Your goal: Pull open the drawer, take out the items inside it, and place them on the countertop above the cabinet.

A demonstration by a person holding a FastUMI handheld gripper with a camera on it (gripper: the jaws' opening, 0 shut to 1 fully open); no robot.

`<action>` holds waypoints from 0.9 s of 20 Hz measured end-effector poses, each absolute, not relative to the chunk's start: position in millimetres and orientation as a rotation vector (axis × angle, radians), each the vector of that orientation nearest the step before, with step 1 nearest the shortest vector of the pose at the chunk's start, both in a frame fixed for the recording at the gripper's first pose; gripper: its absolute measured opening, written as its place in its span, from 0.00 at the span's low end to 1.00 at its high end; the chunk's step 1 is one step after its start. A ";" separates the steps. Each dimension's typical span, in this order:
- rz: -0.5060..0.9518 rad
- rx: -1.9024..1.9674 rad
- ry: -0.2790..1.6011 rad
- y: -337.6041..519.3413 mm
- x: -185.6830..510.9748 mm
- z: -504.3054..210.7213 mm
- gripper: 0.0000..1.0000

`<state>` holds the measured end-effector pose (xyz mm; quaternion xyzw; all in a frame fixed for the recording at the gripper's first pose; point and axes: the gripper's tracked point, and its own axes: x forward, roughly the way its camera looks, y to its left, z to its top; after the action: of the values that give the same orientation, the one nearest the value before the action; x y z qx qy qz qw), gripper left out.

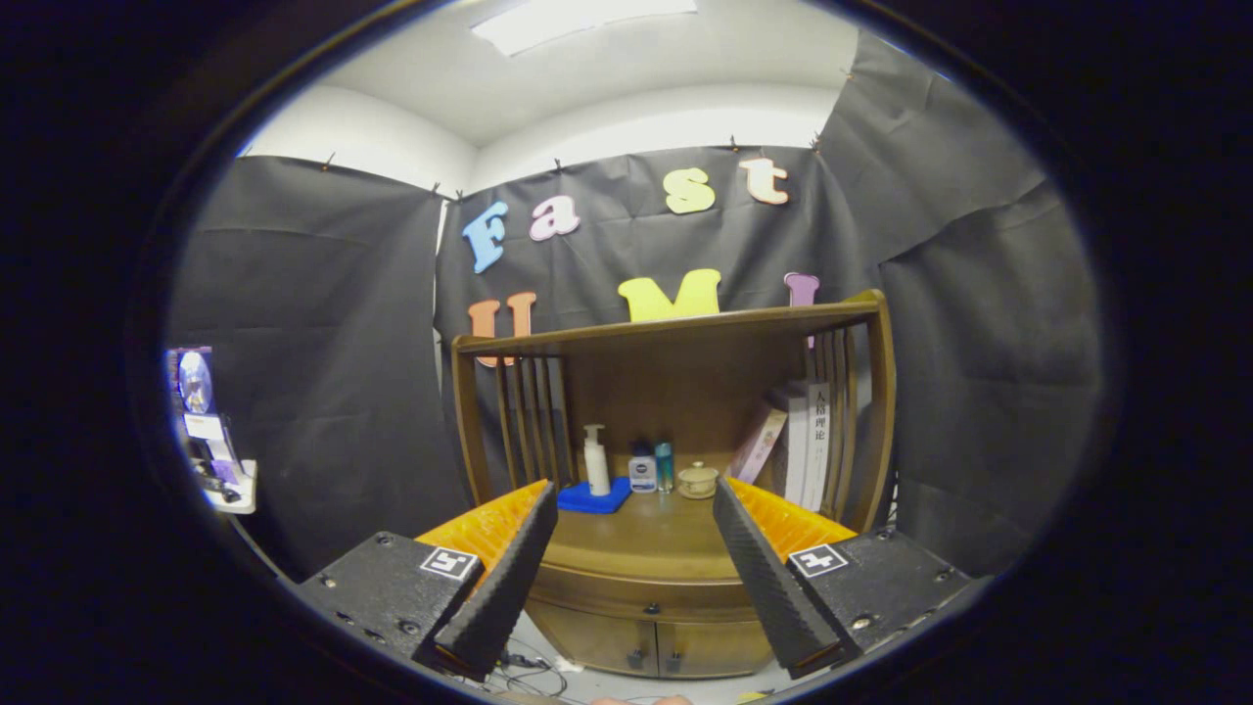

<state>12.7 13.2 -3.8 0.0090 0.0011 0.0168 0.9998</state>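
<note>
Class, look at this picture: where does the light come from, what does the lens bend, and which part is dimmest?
In the gripper view, a ceiling light panel glares white overhead; the fisheye bows the cabinet's top shelf and countertop; the drawer front below sits in shadow; the open claw looms large, its fingers sharp enough to show ridges.

The gripper camera looks forward along its 2 spread fingers (548,548), facing the wooden cabinet (675,597) head-on. It sits somewhat back, slightly above the countertop (636,534).
</note>
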 end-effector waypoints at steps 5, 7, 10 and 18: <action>-0.002 0.000 0.020 10.3 32.3 -37.6 1.00; -0.027 -0.007 0.043 6.0 42.2 -60.6 1.00; -0.051 -0.022 0.084 3.3 59.5 -101.0 1.00; -0.070 -0.083 0.129 5.9 113.7 -194.5 1.00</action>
<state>113.7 5.9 -194.5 -0.0414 0.0646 -0.0352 0.9964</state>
